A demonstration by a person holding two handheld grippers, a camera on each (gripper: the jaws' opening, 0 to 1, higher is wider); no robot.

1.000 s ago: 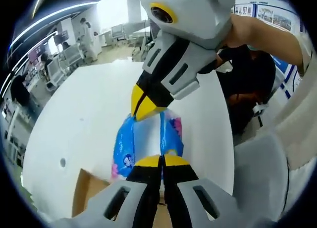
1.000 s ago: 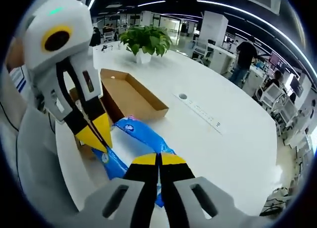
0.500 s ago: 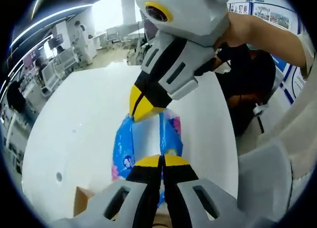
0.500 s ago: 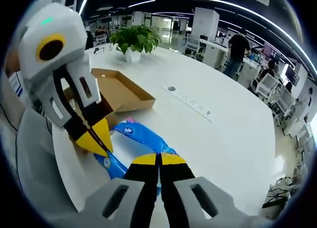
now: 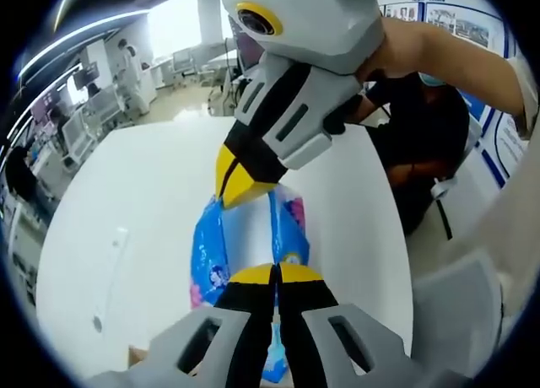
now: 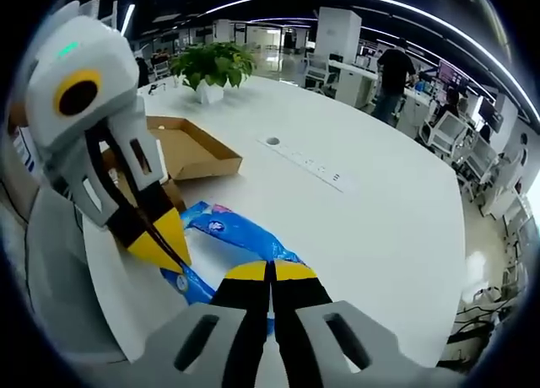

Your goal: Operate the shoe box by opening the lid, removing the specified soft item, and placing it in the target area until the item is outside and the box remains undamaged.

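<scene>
A soft blue pack (image 5: 249, 236) with pink print hangs over the white table (image 5: 126, 202), stretched between both grippers. In the left gripper view, my left gripper (image 5: 274, 274) is shut on its near end, and the right gripper (image 5: 240, 181) comes down from the upper right, shut on the far end. Seen from the right gripper view, my right gripper (image 6: 270, 270) pinches the blue pack (image 6: 240, 234), while the left gripper (image 6: 164, 246) bites its other end at the left. The open cardboard shoe box (image 6: 190, 148) lies on the table (image 6: 380, 228) behind the left gripper.
A potted plant (image 6: 207, 63) stands beyond the box. A cable socket strip (image 6: 308, 158) is set into the table's middle. A person (image 6: 392, 80) stands by desks far off. A person's arm (image 5: 456, 59) and a dark bag (image 5: 422, 143) lie at the table's right side.
Both grippers keep their hold on the pack. The views have shifted away from the box: it has left the bottom of the left gripper view and sits further left in the right one.
</scene>
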